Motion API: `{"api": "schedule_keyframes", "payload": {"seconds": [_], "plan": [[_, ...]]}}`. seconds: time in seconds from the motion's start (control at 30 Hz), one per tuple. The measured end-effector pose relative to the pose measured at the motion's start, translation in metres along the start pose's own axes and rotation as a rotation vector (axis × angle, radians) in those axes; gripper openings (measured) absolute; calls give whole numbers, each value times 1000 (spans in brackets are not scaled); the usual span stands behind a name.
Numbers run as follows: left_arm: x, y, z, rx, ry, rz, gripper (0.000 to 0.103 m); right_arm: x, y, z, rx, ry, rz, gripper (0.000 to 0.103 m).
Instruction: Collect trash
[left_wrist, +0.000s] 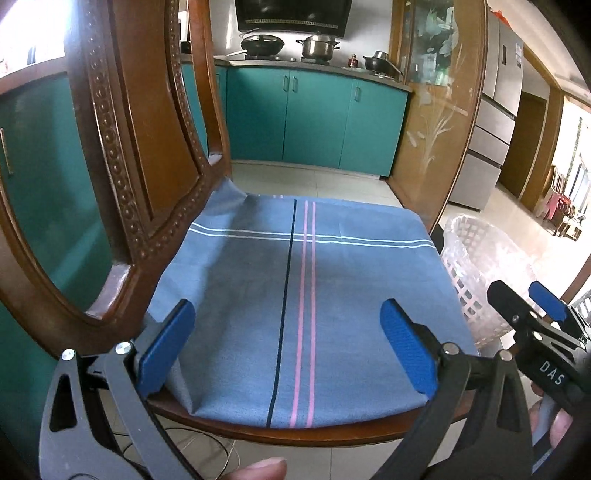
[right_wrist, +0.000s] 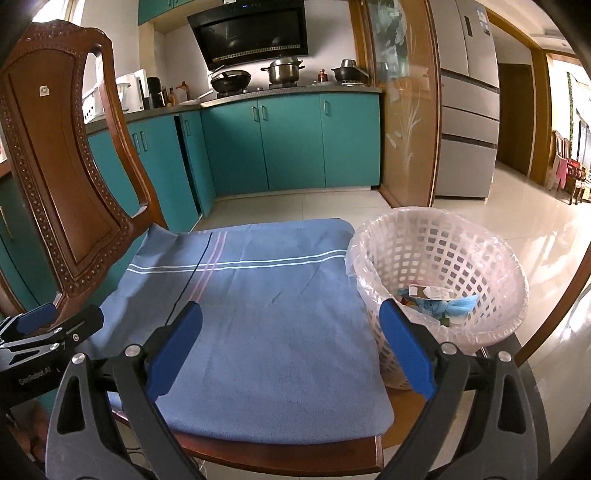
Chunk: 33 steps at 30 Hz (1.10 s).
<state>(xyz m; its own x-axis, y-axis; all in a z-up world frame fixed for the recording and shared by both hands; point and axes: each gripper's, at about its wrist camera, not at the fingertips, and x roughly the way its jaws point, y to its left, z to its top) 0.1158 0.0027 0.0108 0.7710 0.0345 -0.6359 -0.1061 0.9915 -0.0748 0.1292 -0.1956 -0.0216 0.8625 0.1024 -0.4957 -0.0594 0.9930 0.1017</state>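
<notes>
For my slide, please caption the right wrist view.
Open right gripper above blue cloth-covered chair seat, beside lined white basket holding trash.

— Where's the cloth (right_wrist: 266, 314)?
— Spread on the chair (right_wrist: 59, 155) seat, the chair back rising at its left.
— And the basket (right_wrist: 439, 295)?
— Right of the seat, touching it, trash (right_wrist: 436, 299) inside. Cabinets (right_wrist: 288, 144) stand far behind, fridge (right_wrist: 469, 110) far right.

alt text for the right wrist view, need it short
Open right tongs hover empty over a blue cloth covering a wooden chair seat. Beside it stands a lined white basket holding trash.
</notes>
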Motion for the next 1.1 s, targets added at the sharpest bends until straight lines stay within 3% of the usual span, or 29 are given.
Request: {"api": "schedule_keyframes", "payload": {"seconds": [1.1], "plan": [[6,-5,-2,18,10,-29,100,0,1,0,4,1,2,94]]}}
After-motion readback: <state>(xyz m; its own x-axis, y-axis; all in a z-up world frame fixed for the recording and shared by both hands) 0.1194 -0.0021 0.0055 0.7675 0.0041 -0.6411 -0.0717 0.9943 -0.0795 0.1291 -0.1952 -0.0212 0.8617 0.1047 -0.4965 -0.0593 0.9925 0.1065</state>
